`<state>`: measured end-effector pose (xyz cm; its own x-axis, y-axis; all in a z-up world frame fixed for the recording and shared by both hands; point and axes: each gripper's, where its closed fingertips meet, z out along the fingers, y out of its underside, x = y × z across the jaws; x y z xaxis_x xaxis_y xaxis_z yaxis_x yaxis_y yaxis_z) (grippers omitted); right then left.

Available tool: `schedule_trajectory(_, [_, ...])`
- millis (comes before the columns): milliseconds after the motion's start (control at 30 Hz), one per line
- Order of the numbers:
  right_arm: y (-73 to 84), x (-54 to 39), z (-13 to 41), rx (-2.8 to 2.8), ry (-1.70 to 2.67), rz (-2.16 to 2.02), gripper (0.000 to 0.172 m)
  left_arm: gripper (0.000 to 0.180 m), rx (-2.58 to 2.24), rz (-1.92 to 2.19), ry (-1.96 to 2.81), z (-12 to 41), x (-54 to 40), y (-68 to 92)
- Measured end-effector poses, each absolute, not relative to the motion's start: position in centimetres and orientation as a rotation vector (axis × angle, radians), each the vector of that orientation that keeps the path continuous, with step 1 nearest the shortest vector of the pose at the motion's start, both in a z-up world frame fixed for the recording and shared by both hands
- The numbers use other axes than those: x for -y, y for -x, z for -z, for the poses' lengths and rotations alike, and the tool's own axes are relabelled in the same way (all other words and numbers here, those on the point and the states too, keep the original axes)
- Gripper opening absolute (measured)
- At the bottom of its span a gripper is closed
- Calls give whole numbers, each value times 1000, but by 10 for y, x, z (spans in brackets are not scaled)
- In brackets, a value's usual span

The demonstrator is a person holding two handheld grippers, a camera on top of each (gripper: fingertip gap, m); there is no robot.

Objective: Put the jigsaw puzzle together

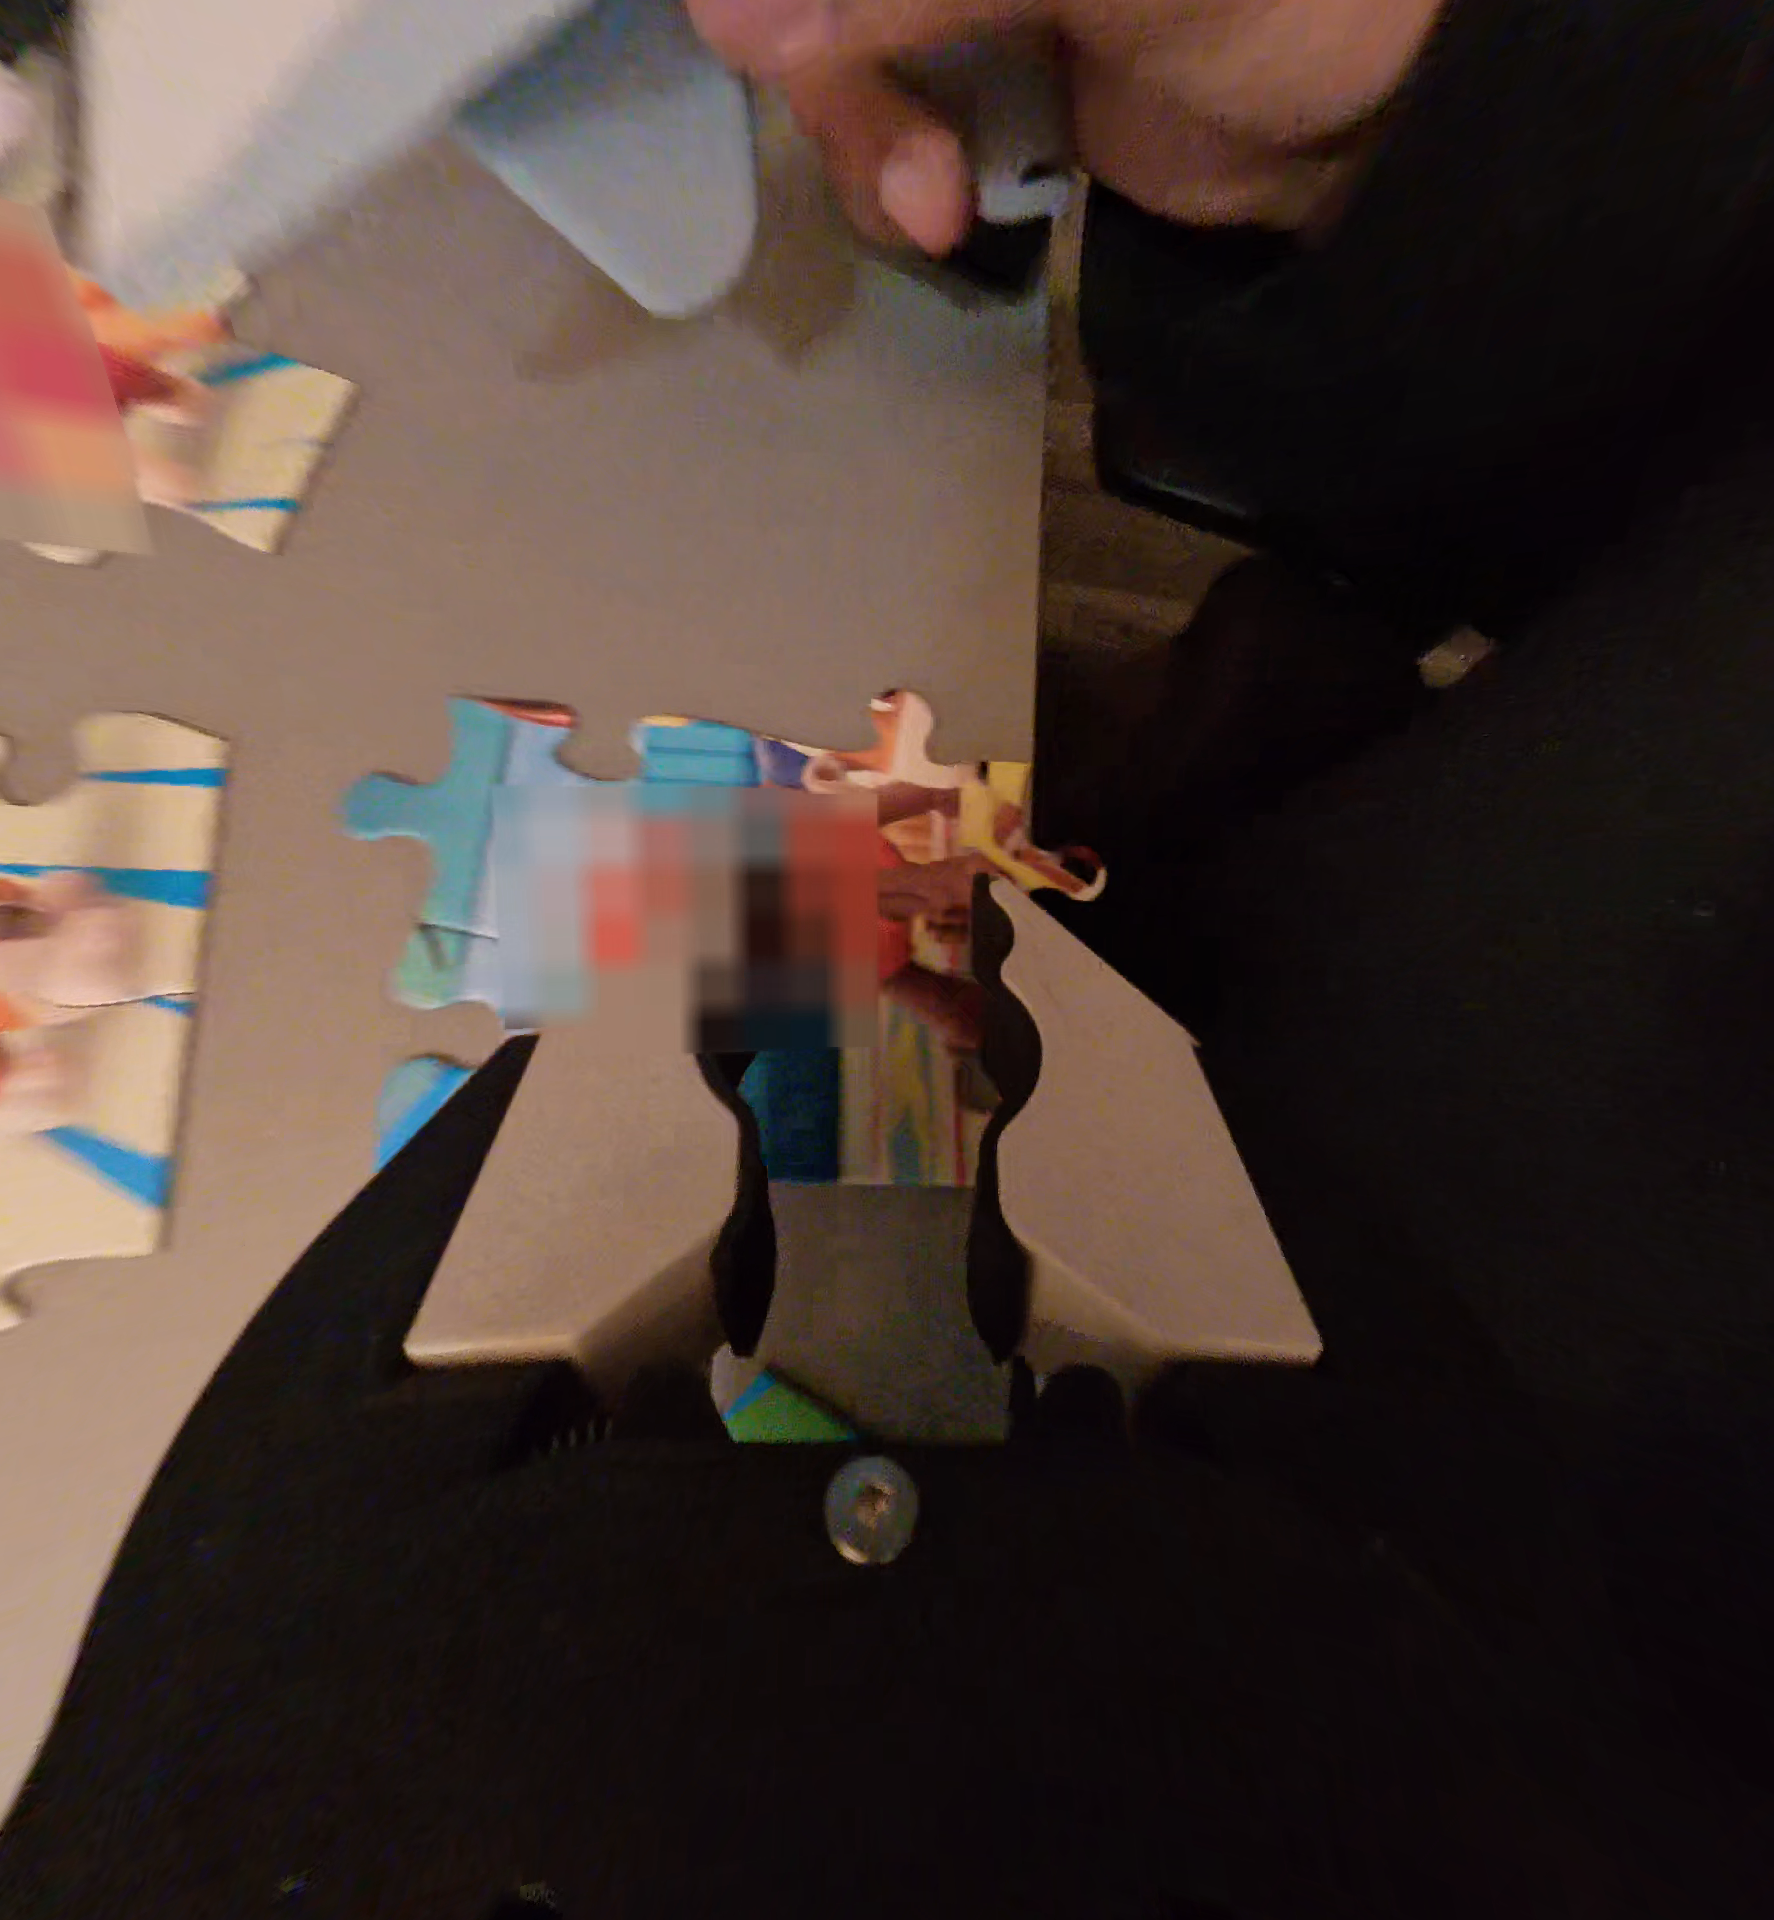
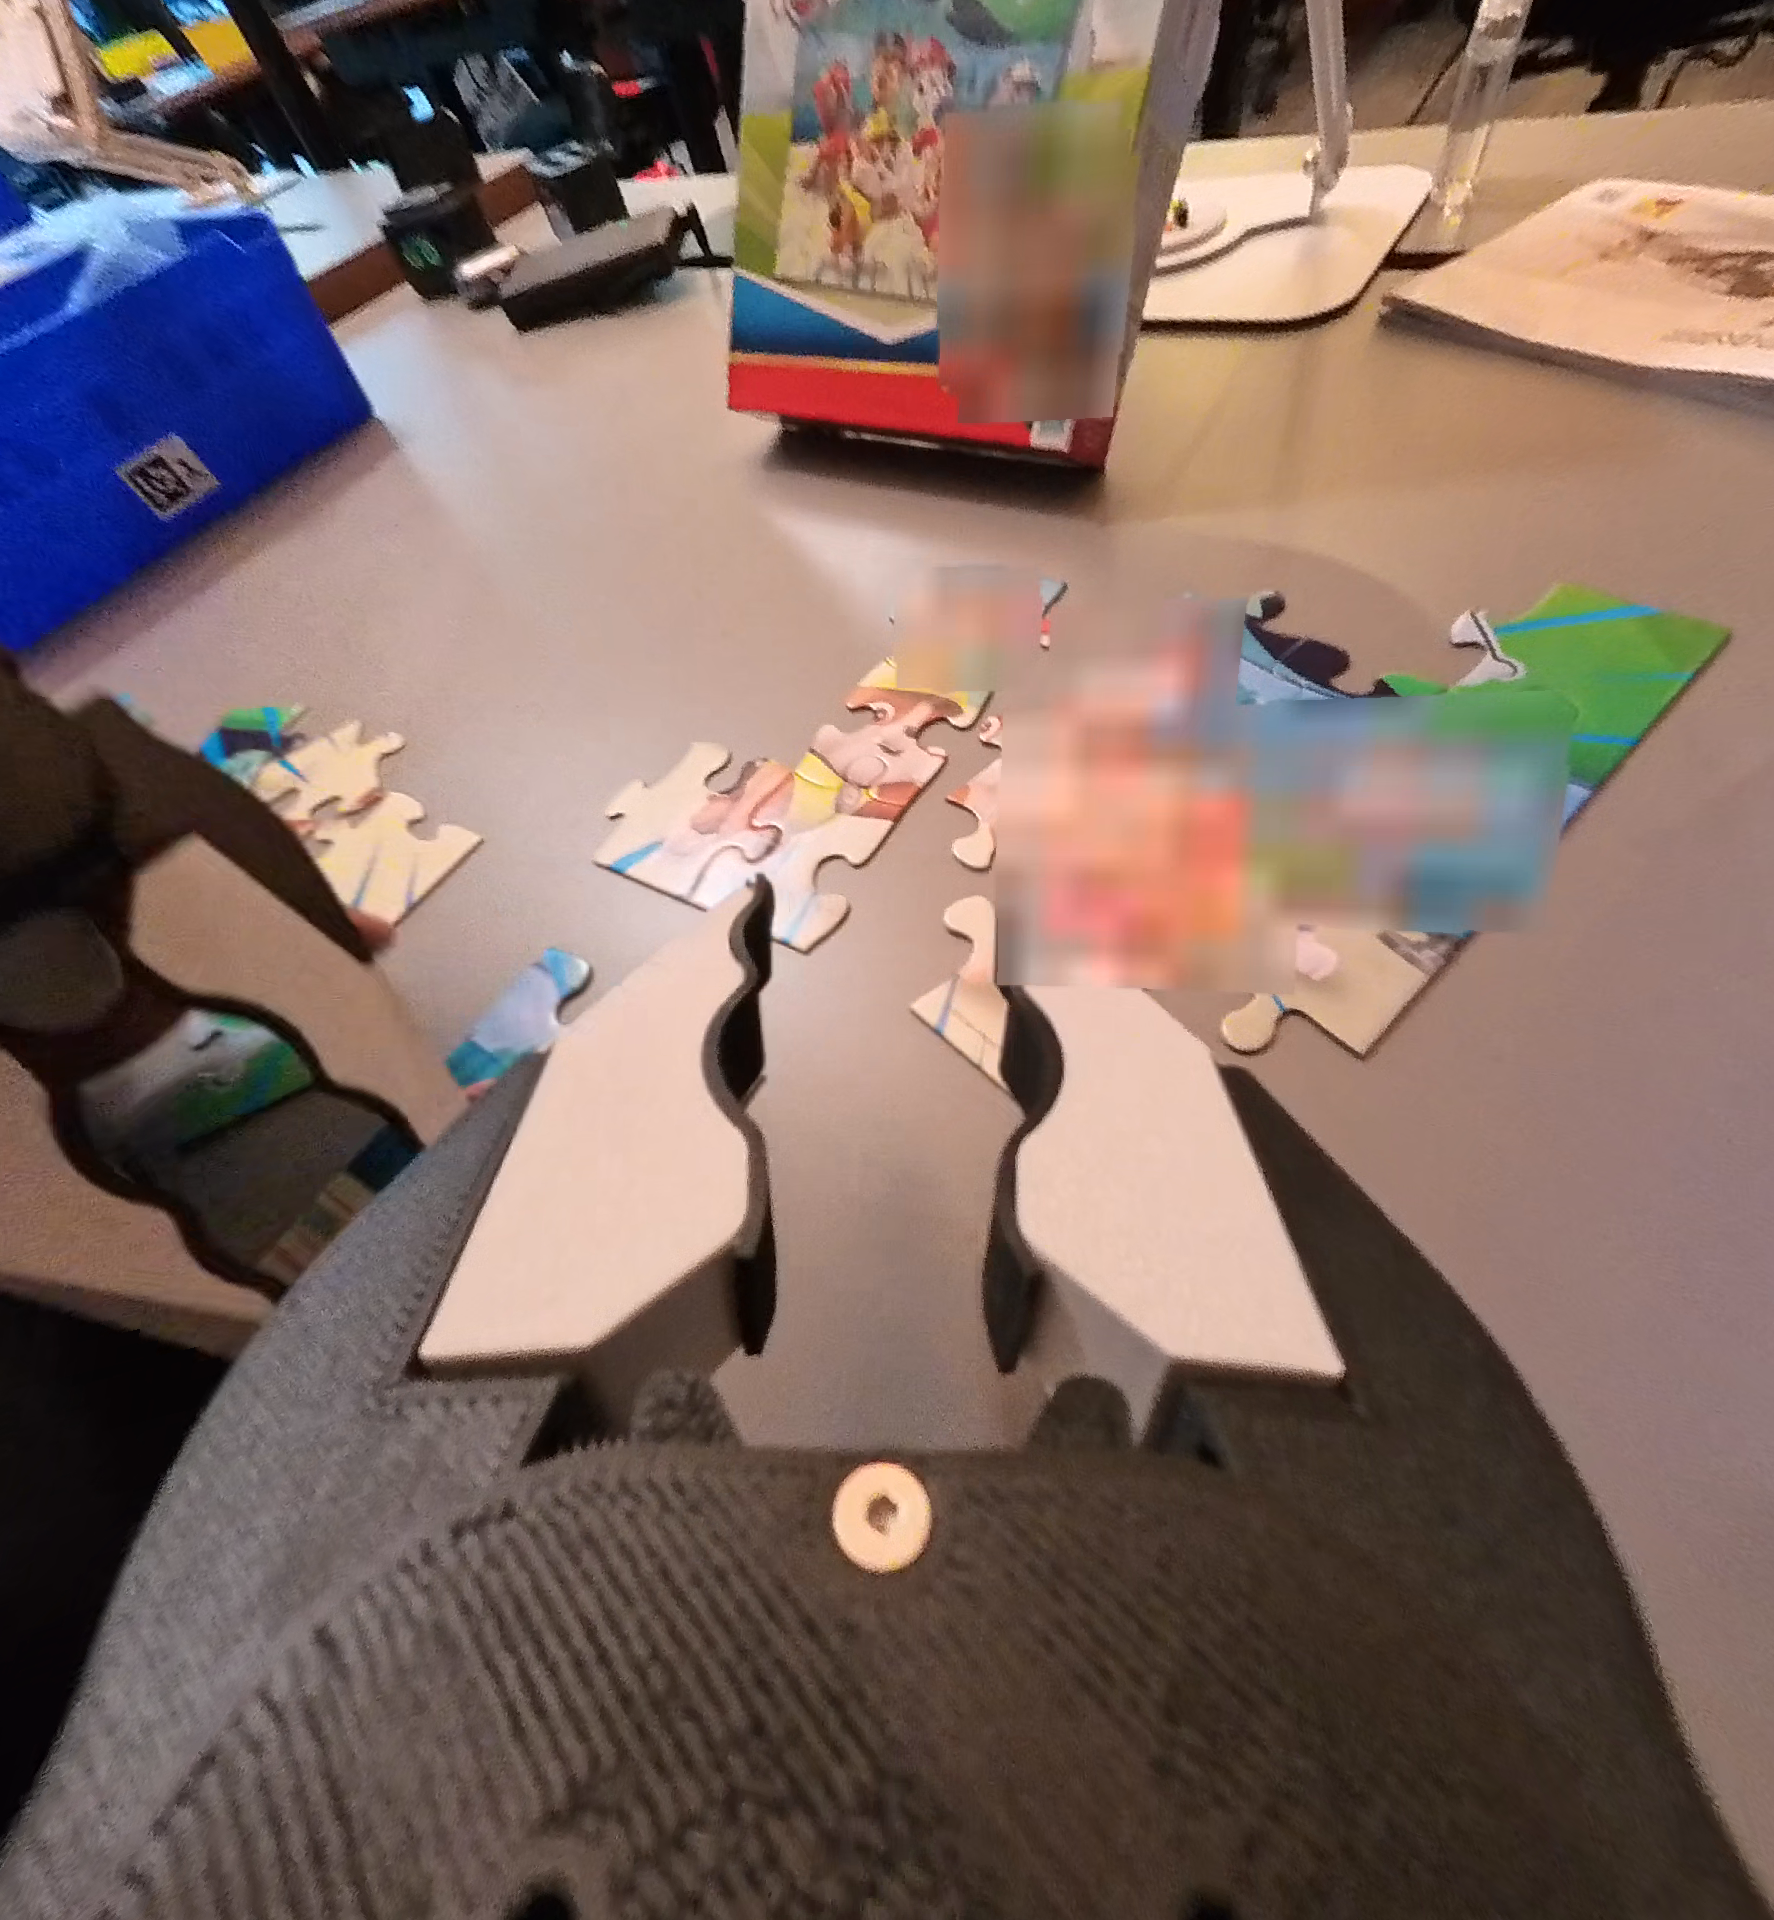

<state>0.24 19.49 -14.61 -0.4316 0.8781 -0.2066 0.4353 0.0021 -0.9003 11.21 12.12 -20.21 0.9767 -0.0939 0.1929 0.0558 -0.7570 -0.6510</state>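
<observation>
Grey table (image 2: 571,582), scattered puzzle pieces (image 2: 758,821), puzzle box (image 2: 924,229)

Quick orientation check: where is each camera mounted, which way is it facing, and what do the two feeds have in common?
Left wrist view: on the left tool, looking down at the table edge; puzzle pieces lie between its fingers; a hand shows.
Right wrist view: on the right tool, facing across the table toward the puzzle box; its fingers are apart.
Shared: table, puzzle pieces; the left tool appears in the right view.

- An office or lab workroom: long grey tabletop (image 2: 571,540) strewn with jigsaw pieces (image 2: 758,821).
- Blue storage bin (image 2: 104,384), black electronics (image 2: 592,265), white lamp base (image 2: 1288,244), more desks behind.
</observation>
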Motion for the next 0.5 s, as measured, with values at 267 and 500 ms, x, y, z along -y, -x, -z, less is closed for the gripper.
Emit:
schedule_trajectory(267, [-30,-184,125,1840,1261,-1421,41,28,90,36,2454,211,-107,-107])
schedule_trajectory(500, [-36,-166,105,1816,1183,-1448,41,28,223,-34,2424,211,-63,-91])
